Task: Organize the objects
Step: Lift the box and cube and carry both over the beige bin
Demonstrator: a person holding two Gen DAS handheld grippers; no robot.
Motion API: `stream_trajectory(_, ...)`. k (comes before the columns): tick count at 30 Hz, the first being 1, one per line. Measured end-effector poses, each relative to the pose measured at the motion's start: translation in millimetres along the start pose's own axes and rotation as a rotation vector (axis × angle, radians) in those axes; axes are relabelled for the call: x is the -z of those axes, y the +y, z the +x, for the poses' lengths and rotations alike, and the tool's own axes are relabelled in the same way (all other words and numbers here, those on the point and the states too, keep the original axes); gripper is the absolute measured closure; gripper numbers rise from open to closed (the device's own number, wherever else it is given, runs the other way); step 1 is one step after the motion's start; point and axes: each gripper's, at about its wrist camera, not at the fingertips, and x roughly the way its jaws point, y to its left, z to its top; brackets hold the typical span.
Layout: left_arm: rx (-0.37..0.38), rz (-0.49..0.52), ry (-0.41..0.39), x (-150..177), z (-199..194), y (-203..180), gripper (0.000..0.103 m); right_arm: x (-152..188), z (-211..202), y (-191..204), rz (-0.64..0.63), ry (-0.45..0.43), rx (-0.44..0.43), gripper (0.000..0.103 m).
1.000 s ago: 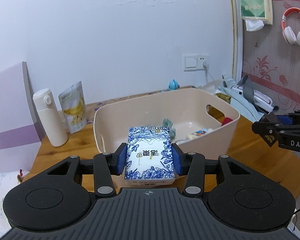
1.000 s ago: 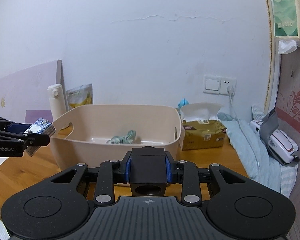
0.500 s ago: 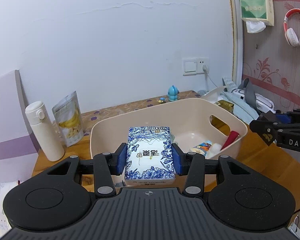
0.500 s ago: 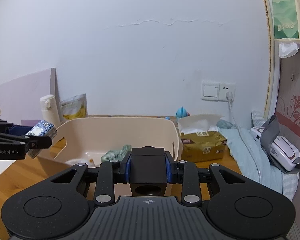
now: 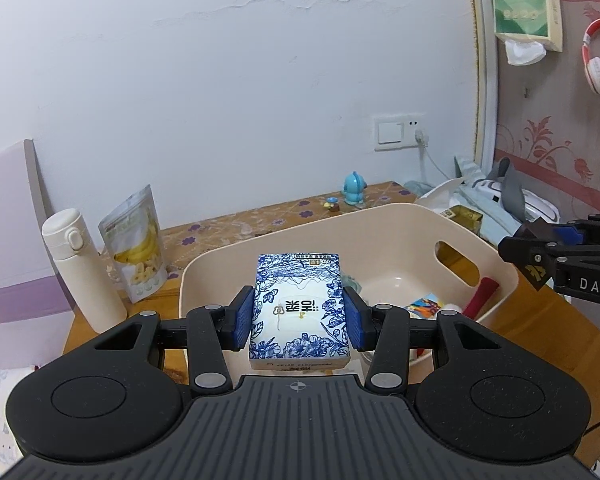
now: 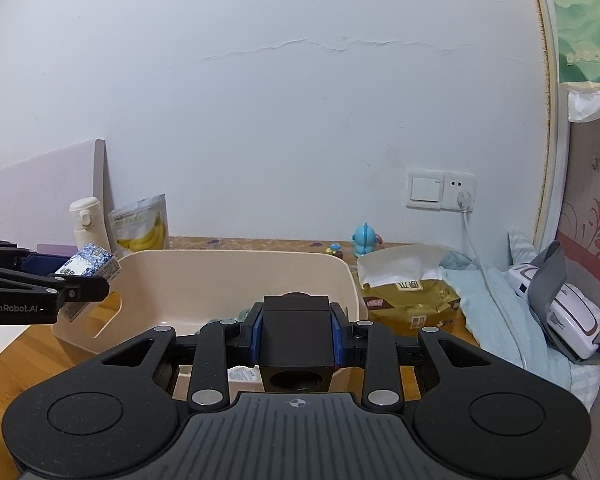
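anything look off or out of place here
Nothing is spilled or broken. Two small oddities: a crack runs across the wall plaster, and tissue bulges loosely out of the yellow pack beside the bin. The left gripper holds the blue-patterned pack squarely; the right gripper holds a black block.

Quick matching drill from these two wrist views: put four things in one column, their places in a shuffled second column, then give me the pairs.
Things:
1. blue-and-white floral packet
2. black block
3. white flask
4. yellow tissue pack

Places:
A. standing on the table left of the banana chip bag
B. clamped in the left gripper, above the beige bin
C. on the table just right of the beige bin
D. clamped in the right gripper

Pairs: 1-B, 2-D, 3-A, 4-C
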Motion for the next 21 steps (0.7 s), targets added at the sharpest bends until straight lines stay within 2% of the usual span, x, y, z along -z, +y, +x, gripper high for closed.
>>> stream_trajectory(12, -0.019, 0.029, 0.054, -4.3, 27.1, -2.2, 0.056, -6.7, 19.5, 2.1, 0.003, 0.009, -0.013, 0.073)
stream_trajectory(21, -0.011, -0.007, 0.133, -1.4, 56.8, 2.8, 0.056, -4.5, 43.9, 3.6, -0.023, 0.051, -0.029, 0.073)
